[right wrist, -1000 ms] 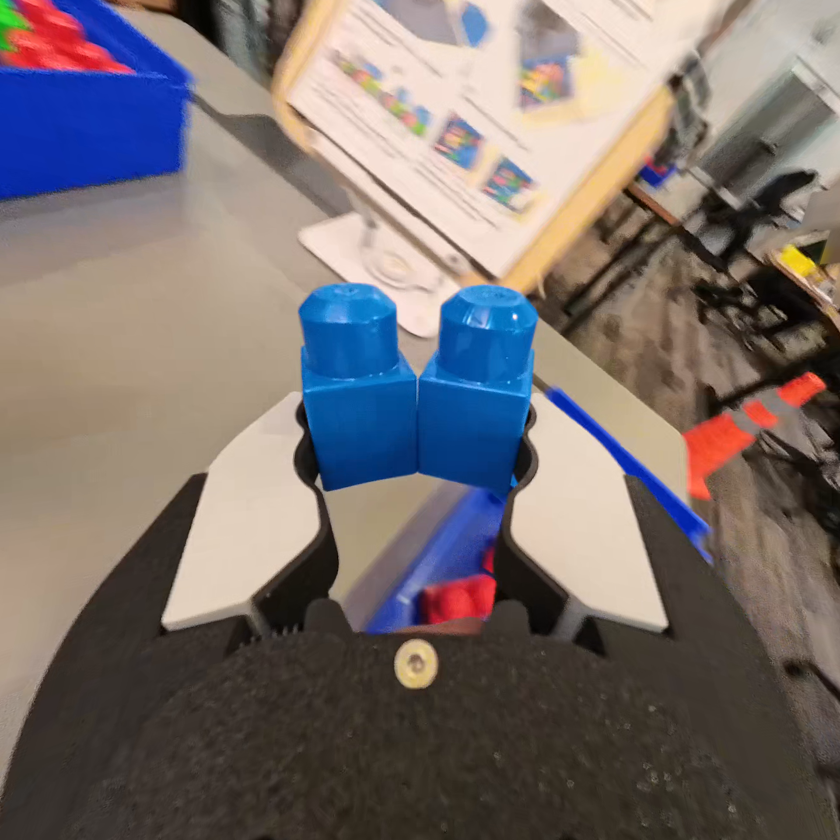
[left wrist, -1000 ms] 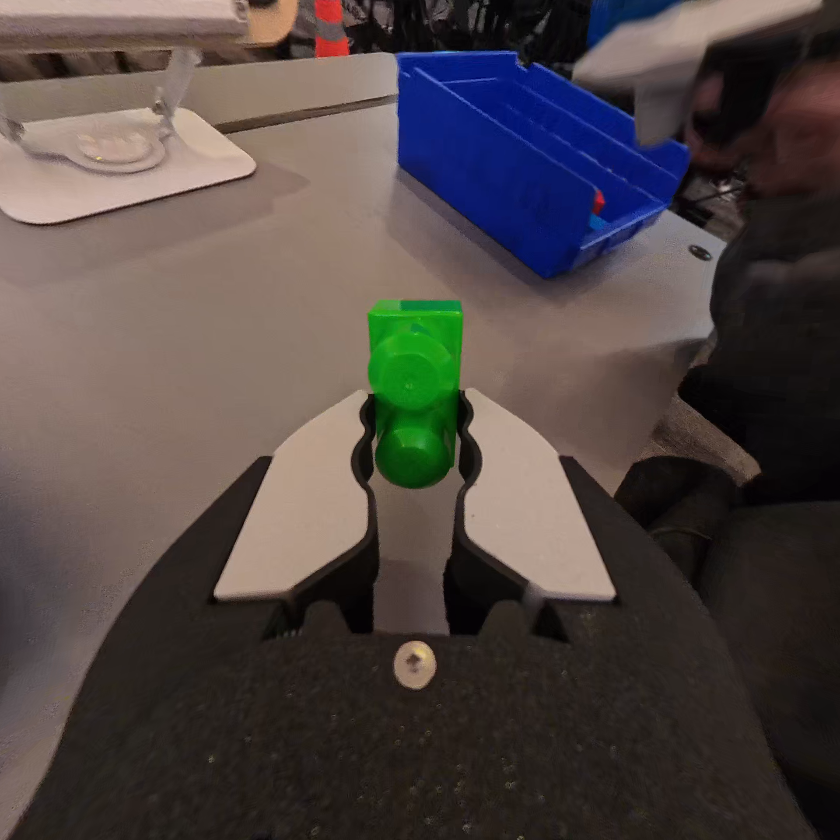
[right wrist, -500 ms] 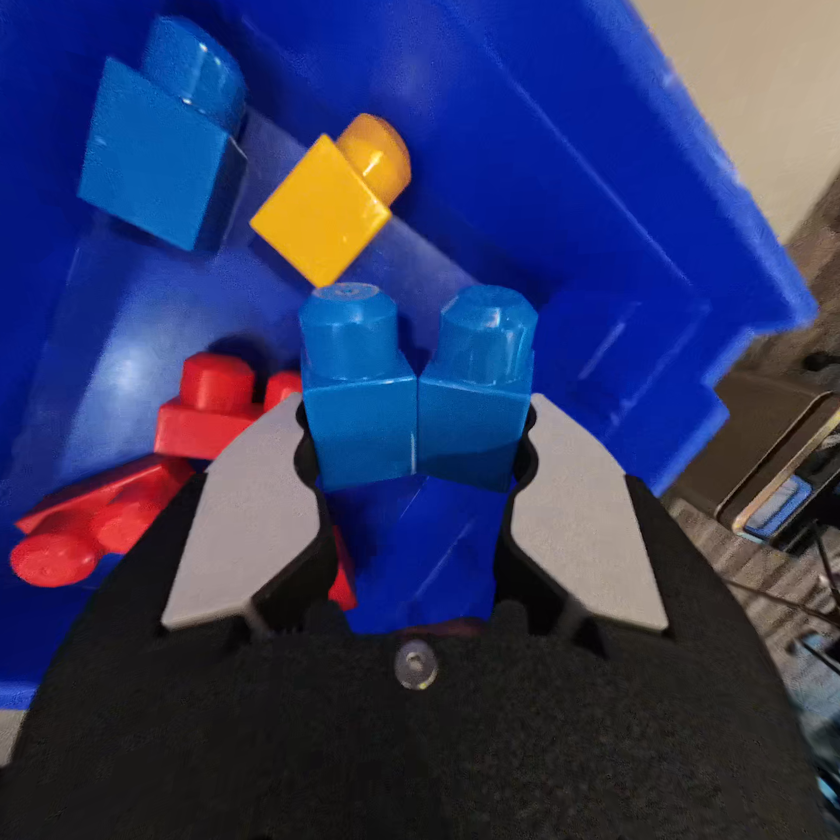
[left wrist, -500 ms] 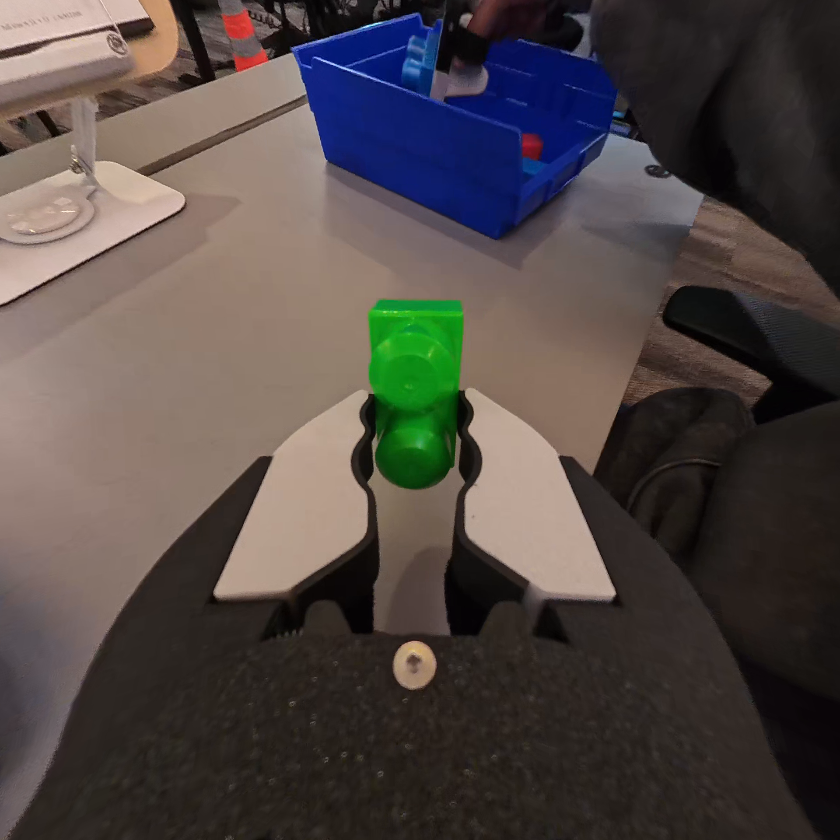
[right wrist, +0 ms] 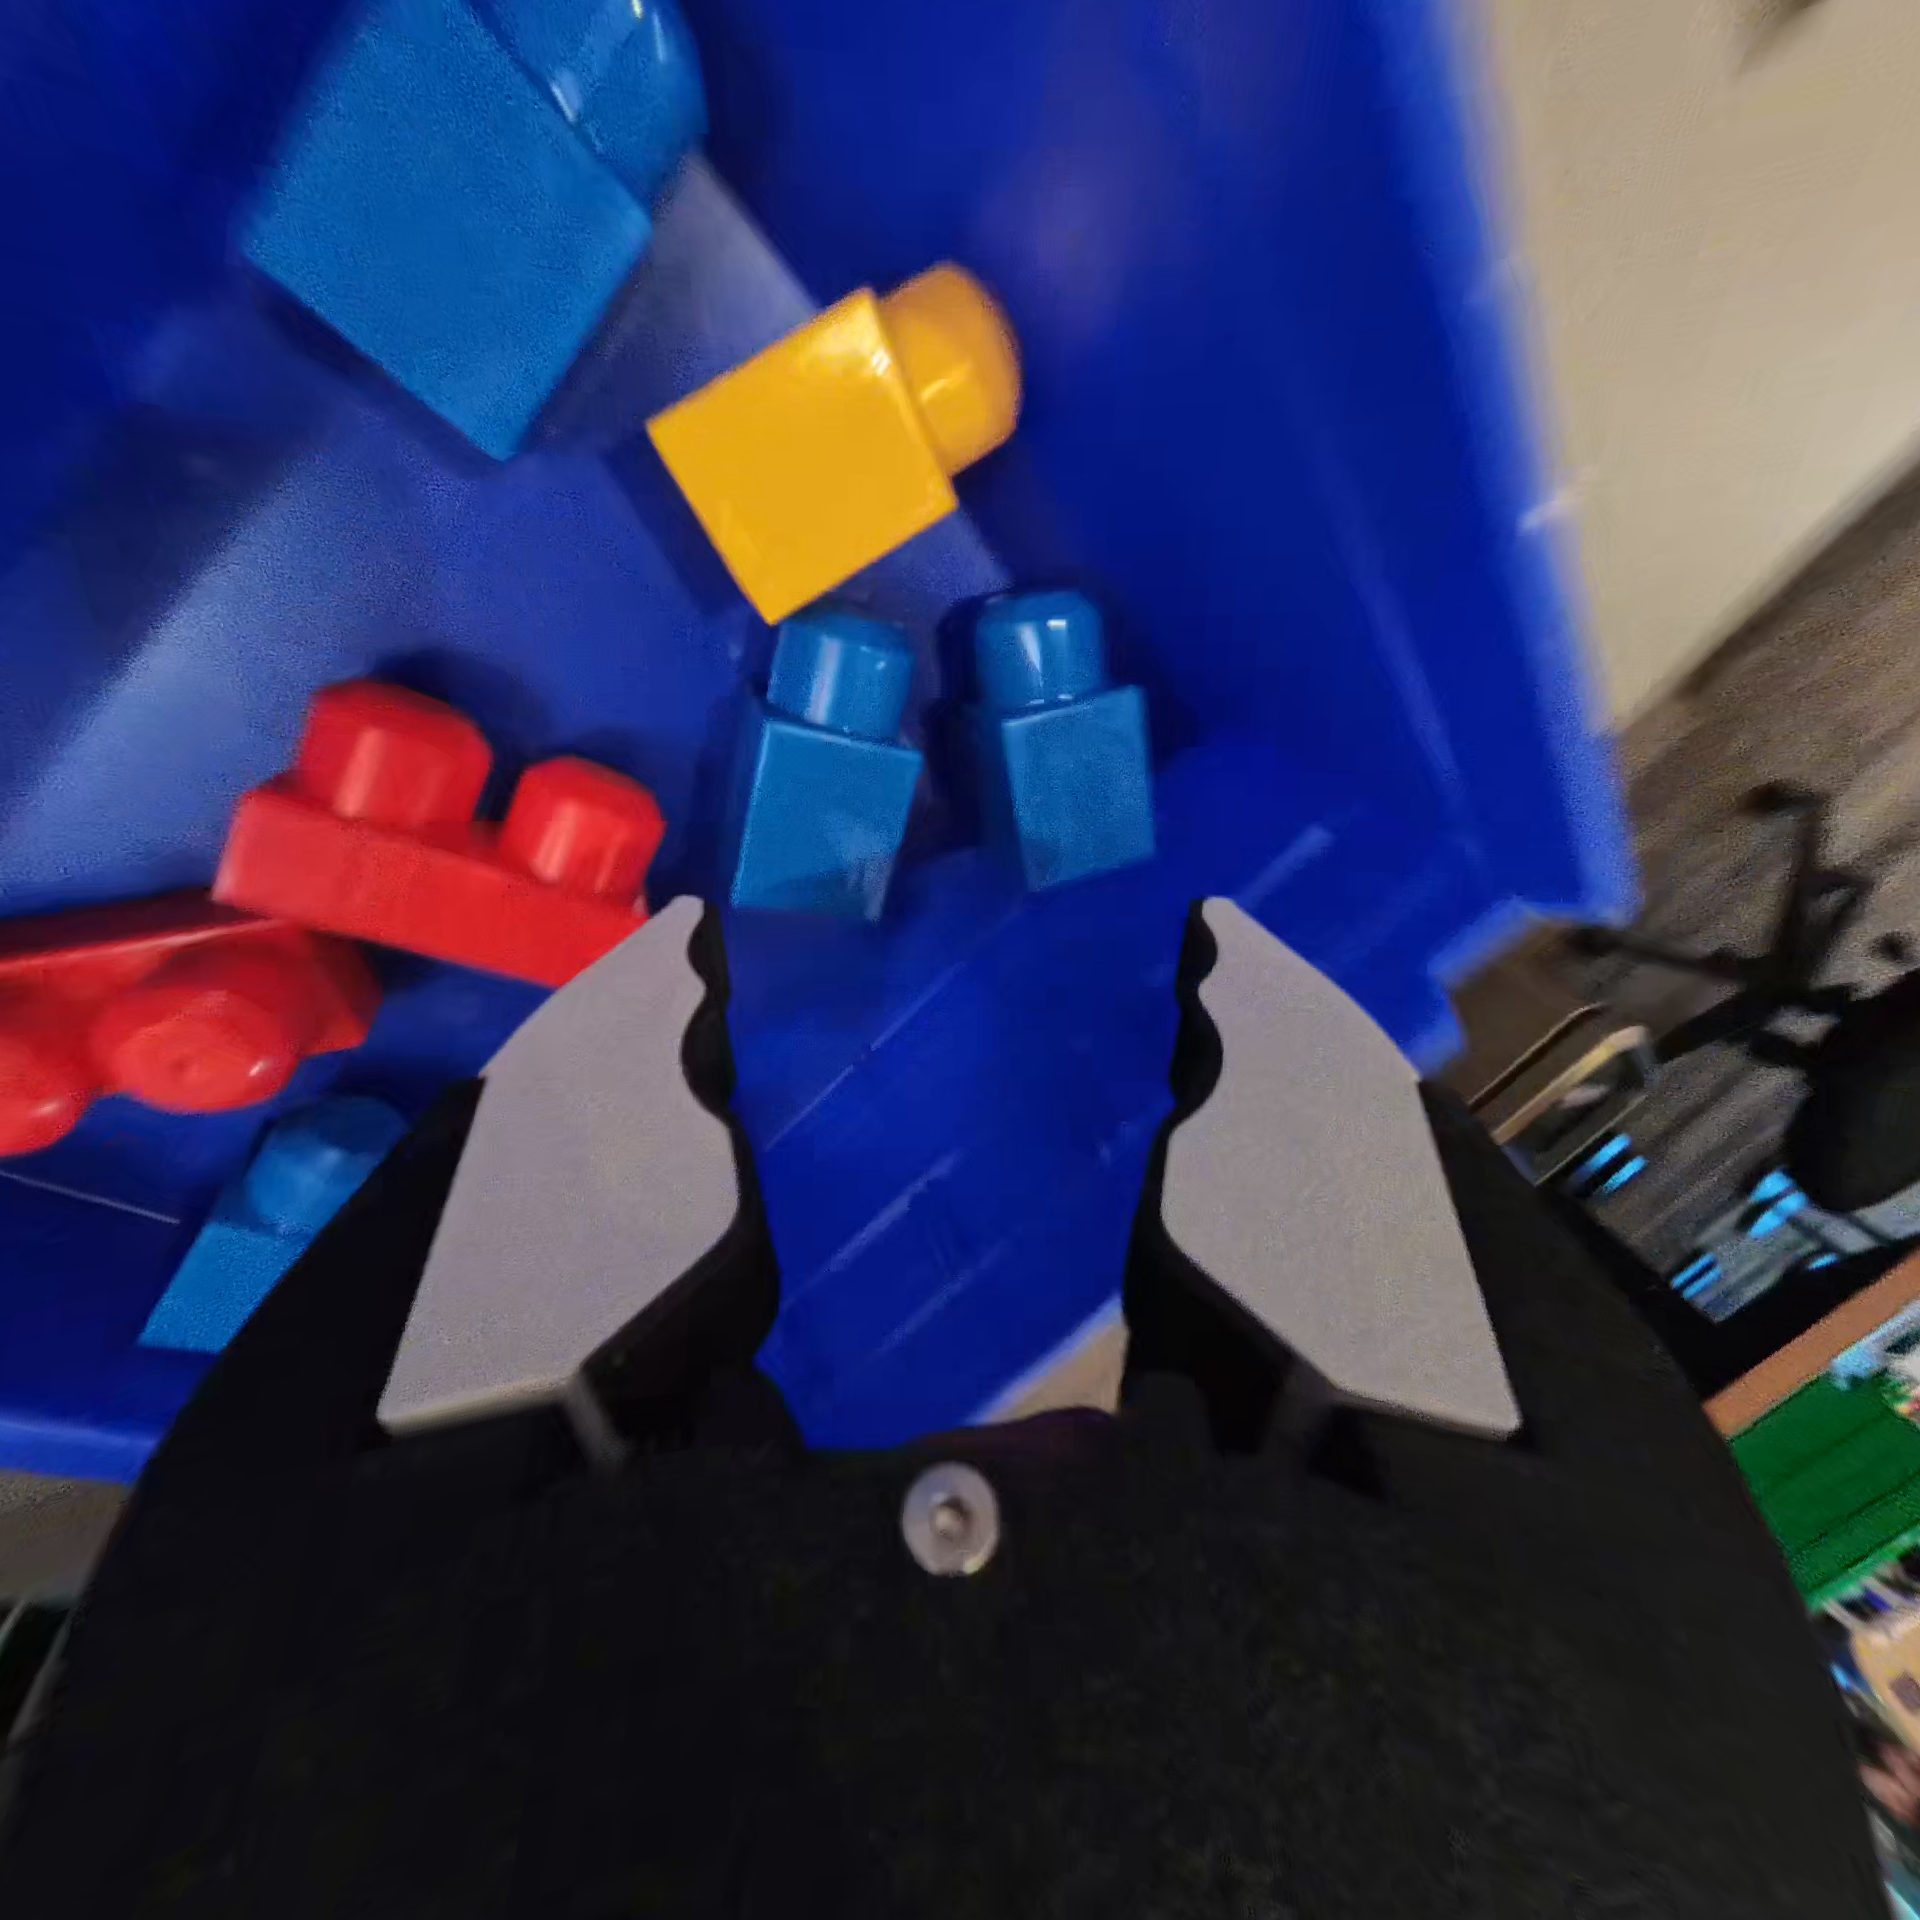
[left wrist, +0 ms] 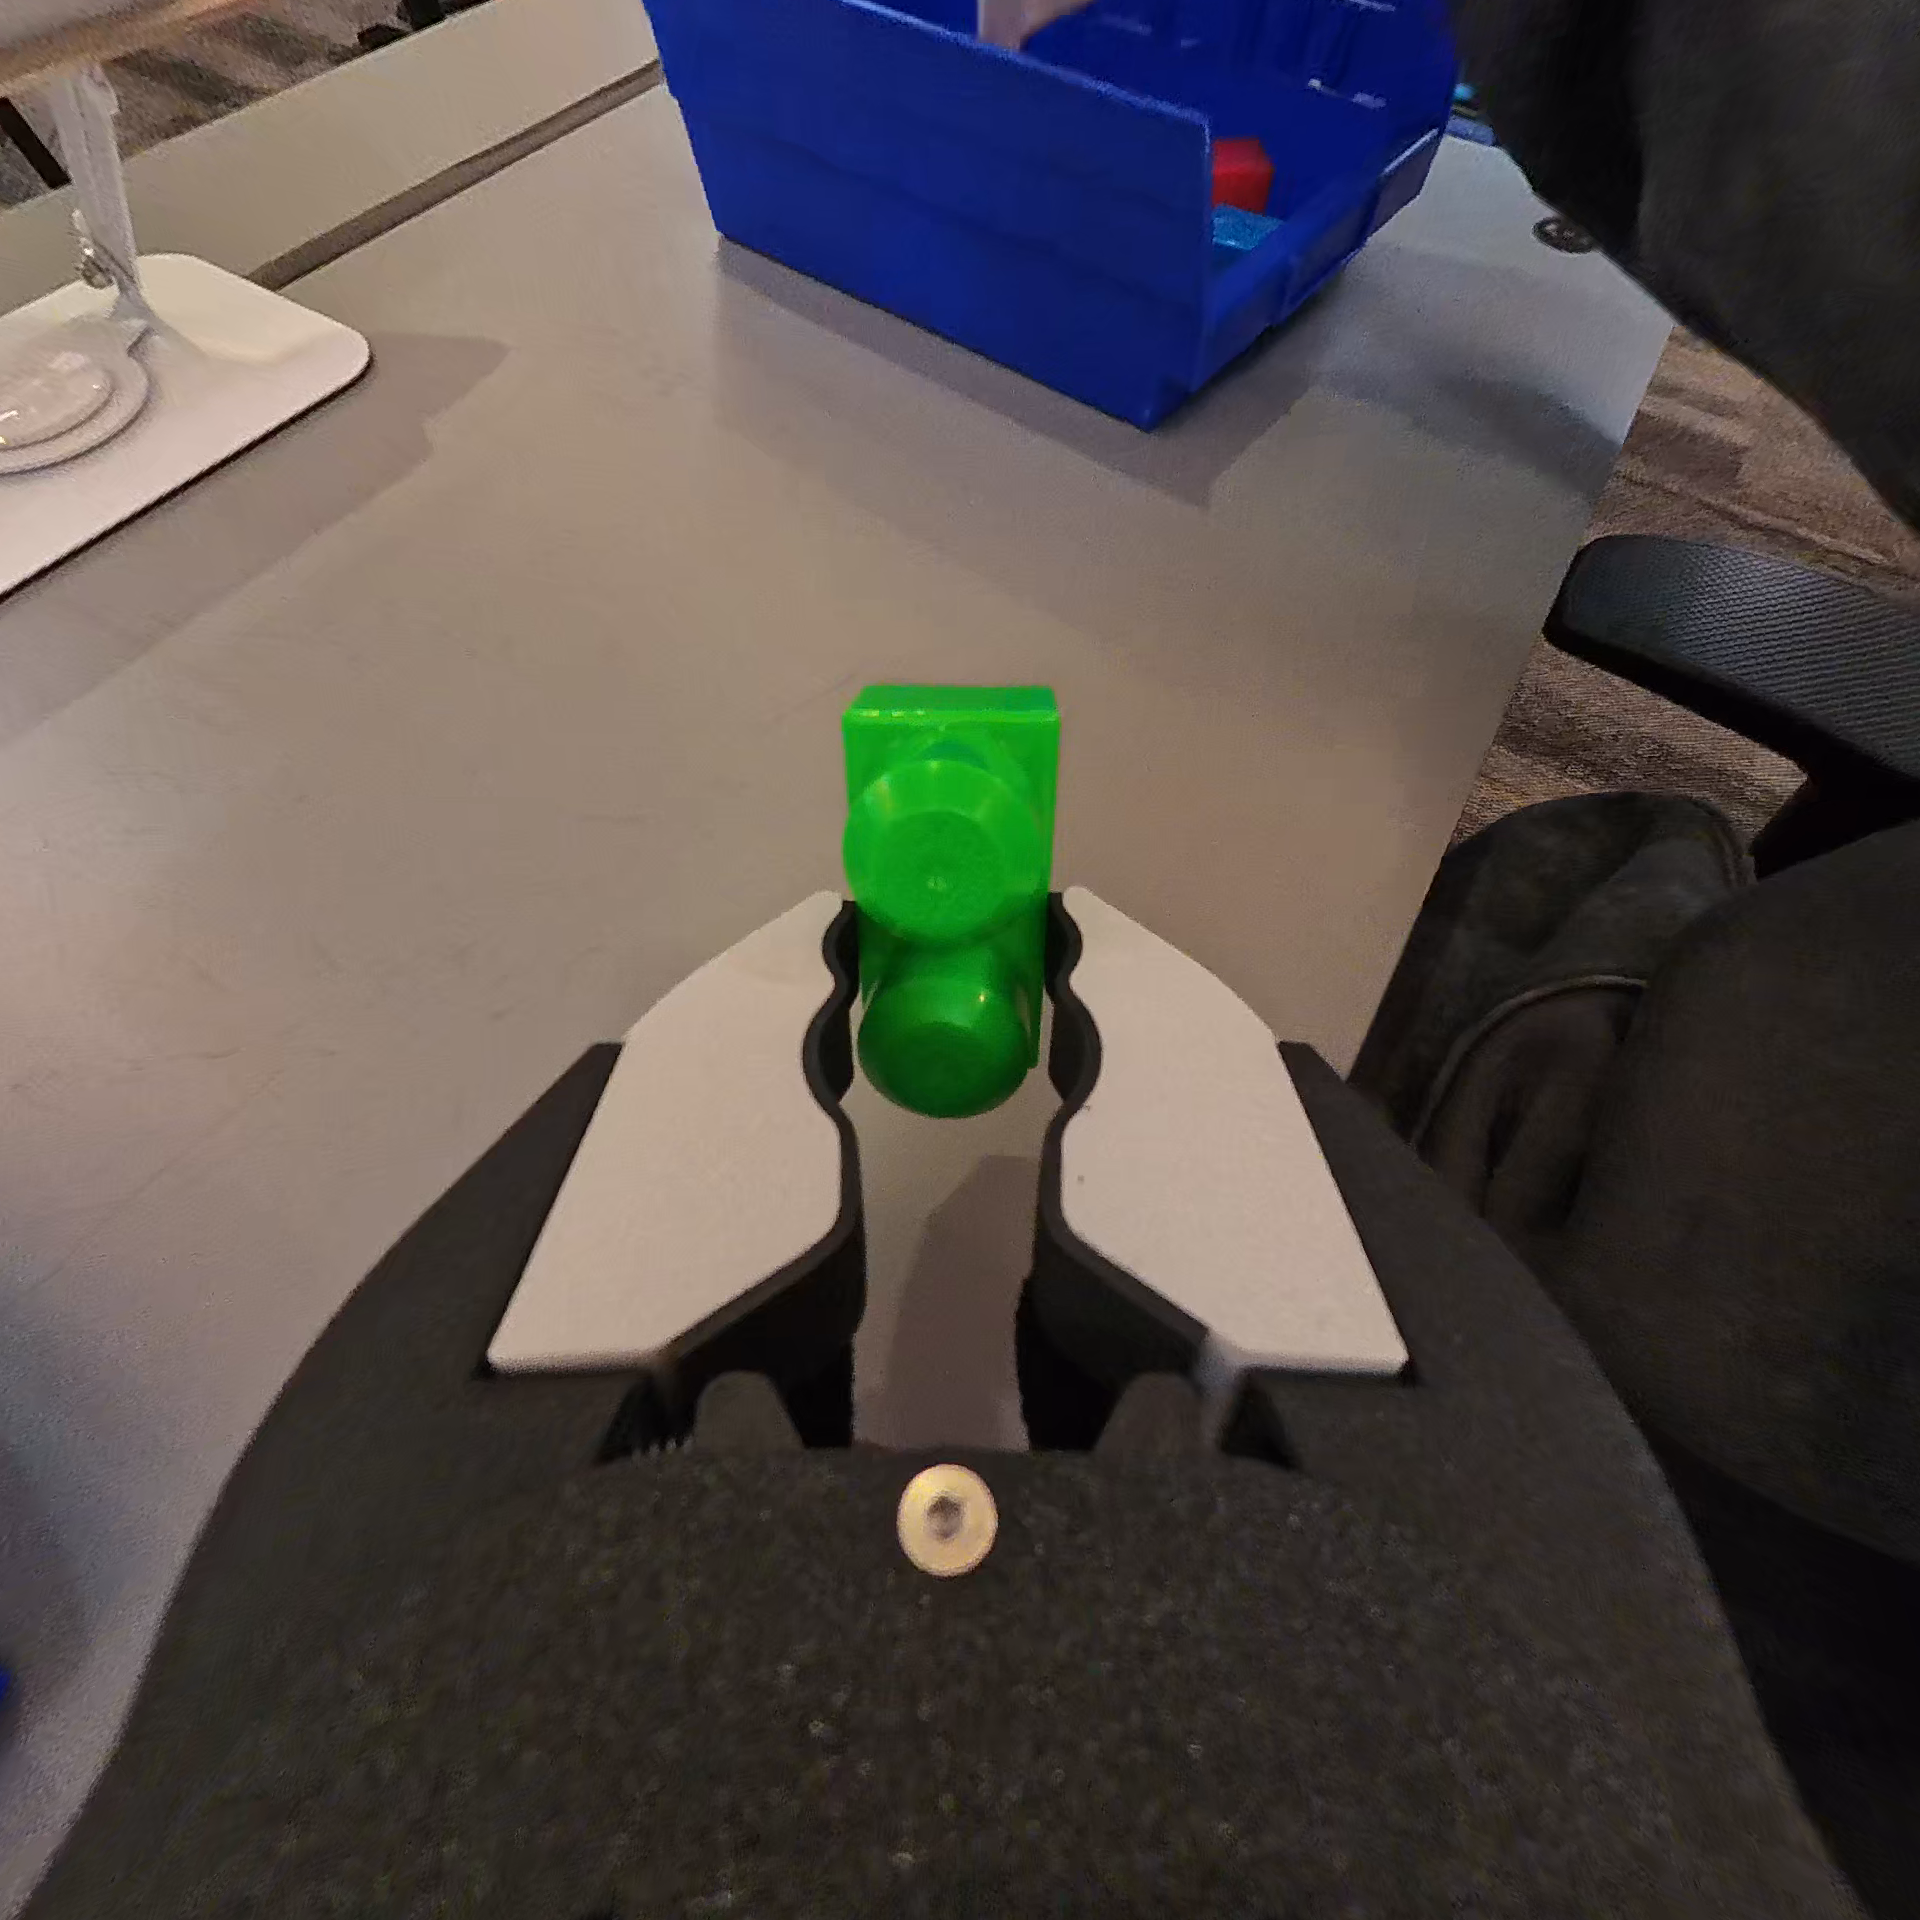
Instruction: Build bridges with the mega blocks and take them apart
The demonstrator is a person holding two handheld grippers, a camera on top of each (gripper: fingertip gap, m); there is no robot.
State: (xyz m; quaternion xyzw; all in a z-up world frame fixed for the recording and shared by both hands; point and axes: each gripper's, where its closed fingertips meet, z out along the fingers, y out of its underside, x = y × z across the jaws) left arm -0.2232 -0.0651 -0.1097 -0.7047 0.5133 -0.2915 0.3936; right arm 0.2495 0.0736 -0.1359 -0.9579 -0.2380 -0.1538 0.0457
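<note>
My left gripper (left wrist: 948, 935) is shut on a green block (left wrist: 948, 831) with two studs facing the camera, held above the grey table (left wrist: 468, 779). My right gripper (right wrist: 948, 925) is open and empty above the inside of the blue bin (right wrist: 1299, 364). Two small blue blocks (right wrist: 831, 769) (right wrist: 1070, 748) lie in the bin just beyond its fingertips. A yellow block (right wrist: 821, 447), a larger blue block (right wrist: 457, 208), two red blocks (right wrist: 436, 831) (right wrist: 177, 1018) and another blue block (right wrist: 260, 1236) also lie in the bin.
The blue bin (left wrist: 987, 208) stands at the table's far right in the left wrist view, a red block (left wrist: 1242, 171) inside. A white stand base (left wrist: 156, 395) is at far left. A dark chair (left wrist: 1745, 665) and dark clothing are at right. Some 50 centimetres of space lies between my two pairs of fingers.
My right gripper has opened and let go of the two small blue blocks, which now lie in the bin. My left gripper still holds the green block and has moved slightly nearer the bin.
</note>
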